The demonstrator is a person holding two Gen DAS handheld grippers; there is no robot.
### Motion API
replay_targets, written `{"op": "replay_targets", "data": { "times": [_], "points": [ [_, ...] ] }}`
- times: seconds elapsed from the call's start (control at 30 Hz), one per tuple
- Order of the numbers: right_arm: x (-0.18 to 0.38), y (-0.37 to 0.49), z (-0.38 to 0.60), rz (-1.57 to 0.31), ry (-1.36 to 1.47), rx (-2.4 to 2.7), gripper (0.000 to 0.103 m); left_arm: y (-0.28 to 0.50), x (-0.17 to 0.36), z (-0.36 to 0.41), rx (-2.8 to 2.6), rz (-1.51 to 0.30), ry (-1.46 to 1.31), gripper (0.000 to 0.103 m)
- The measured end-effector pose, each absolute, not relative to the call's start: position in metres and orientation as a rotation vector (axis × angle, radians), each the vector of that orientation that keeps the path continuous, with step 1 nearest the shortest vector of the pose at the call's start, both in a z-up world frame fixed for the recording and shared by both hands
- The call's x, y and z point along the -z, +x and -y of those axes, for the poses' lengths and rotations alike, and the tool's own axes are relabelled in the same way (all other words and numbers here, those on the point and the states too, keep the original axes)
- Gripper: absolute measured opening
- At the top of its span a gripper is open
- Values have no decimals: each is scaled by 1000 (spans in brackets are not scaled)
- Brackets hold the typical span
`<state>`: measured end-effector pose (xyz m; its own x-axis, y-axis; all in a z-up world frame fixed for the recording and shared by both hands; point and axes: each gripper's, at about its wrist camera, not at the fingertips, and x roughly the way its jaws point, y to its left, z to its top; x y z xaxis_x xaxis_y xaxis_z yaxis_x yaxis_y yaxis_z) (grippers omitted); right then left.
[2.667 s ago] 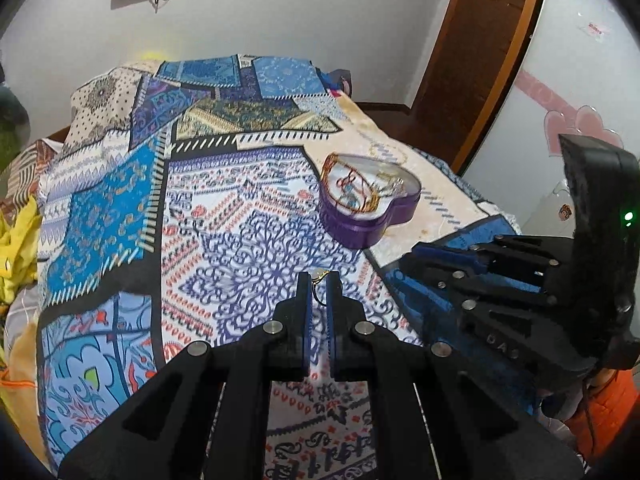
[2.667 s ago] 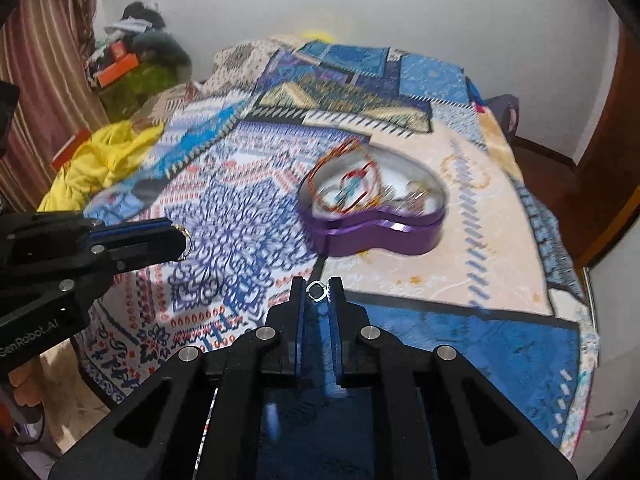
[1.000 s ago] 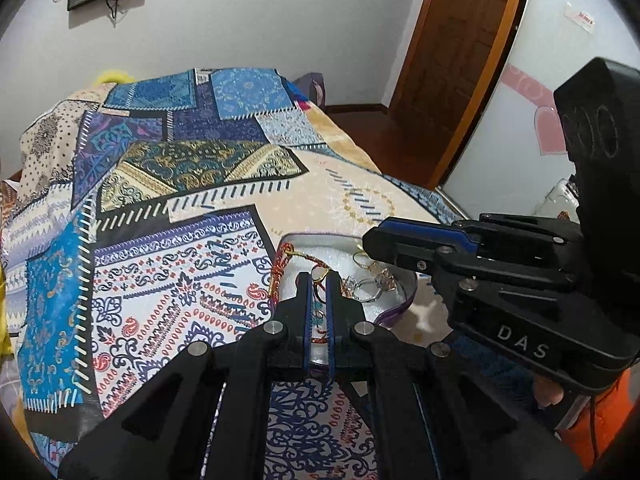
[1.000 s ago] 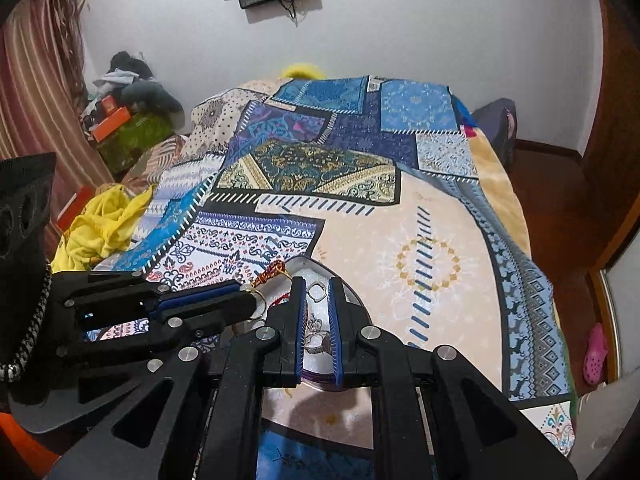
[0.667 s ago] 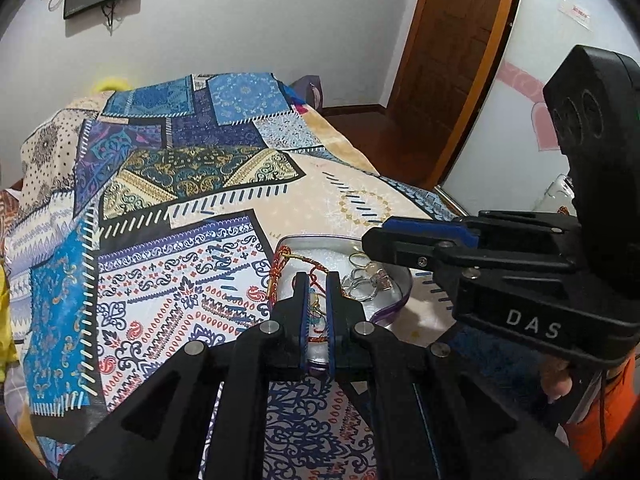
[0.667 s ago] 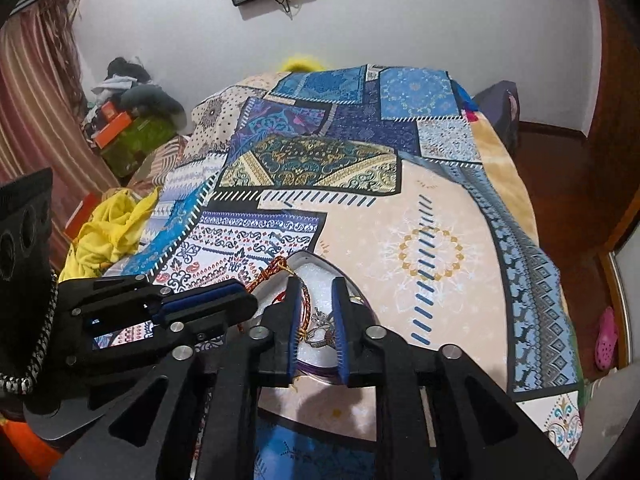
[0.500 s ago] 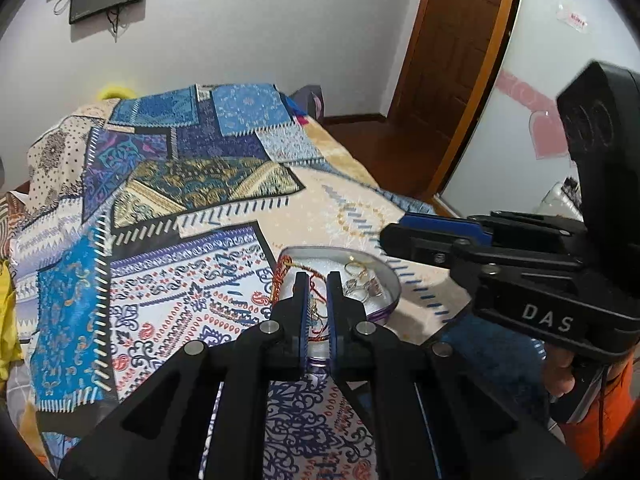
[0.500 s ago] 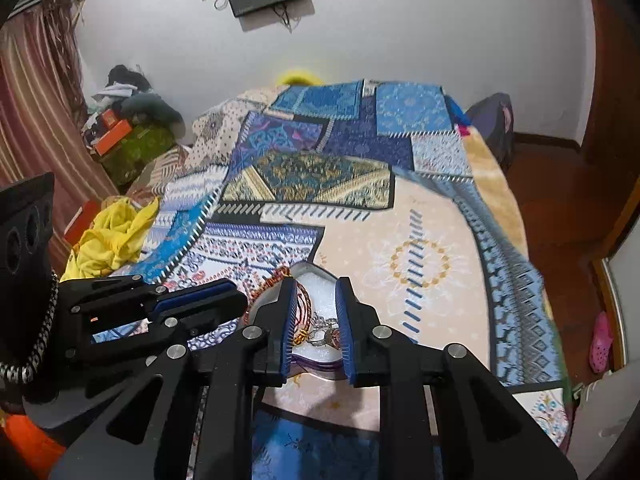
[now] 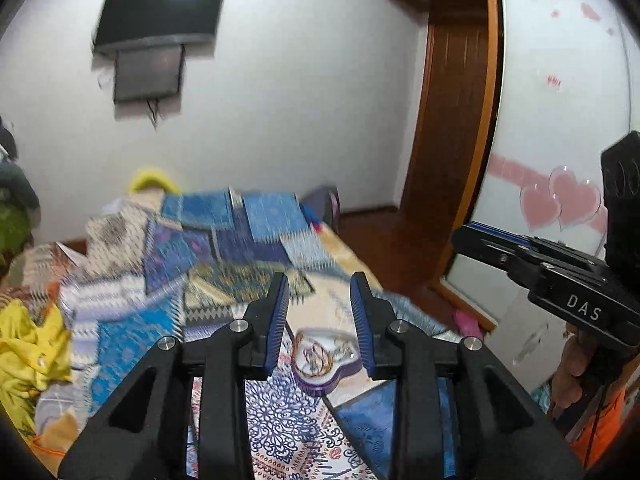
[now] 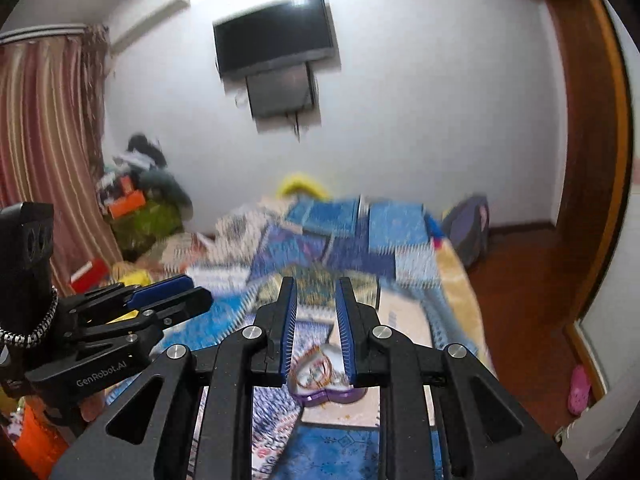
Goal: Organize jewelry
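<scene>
A purple heart-shaped box [image 9: 320,364] lies on the patterned bedspread [image 9: 224,256], holding red and gold bangles and small rings. It also shows in the right wrist view [image 10: 320,380]. My left gripper [image 9: 319,284] is open and empty, raised well above the box. My right gripper [image 10: 316,288] is open and empty too, held high above the box. Each gripper shows in the other's view, the right one [image 9: 500,248] and the left one [image 10: 176,292].
A yellow cloth [image 9: 32,352] lies at the bed's left edge. A wall TV [image 10: 276,44] hangs on the far wall. A wooden door frame [image 9: 452,160] and a wardrobe with pink hearts [image 9: 560,200] stand on the right. Clutter is piled by the striped curtain [image 10: 44,152].
Both grippers opened, left their jewelry in the box, and rose up and back from it. The views now tilt toward the far wall.
</scene>
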<state>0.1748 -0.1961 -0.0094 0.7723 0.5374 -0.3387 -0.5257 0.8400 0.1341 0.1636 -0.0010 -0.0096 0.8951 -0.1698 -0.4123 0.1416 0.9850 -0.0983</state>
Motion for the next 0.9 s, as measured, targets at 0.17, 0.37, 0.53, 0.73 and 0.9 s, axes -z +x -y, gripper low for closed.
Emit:
{"op": "replay_targets", "data": {
  "times": [0.17,0.37,0.53,0.73,0.9],
  "points": [
    [-11,132,204,-259,64,-568,18,109,-21,9,115,-288,-26,40],
    [-20,90,204,-139,17,-482,21,61,-38,12,67,-192,-26,64],
    [-19,77,202,-90,4,-415,72,40,-41,11,46,-156,-36,89],
    [-22,68,199,-80,-8,-386,85,20,-42,14,19,-147,-32,92],
    [-16,63,199,-99,-26,-387,85,13,-40,15,17,-146,-35,95]
  ]
}}
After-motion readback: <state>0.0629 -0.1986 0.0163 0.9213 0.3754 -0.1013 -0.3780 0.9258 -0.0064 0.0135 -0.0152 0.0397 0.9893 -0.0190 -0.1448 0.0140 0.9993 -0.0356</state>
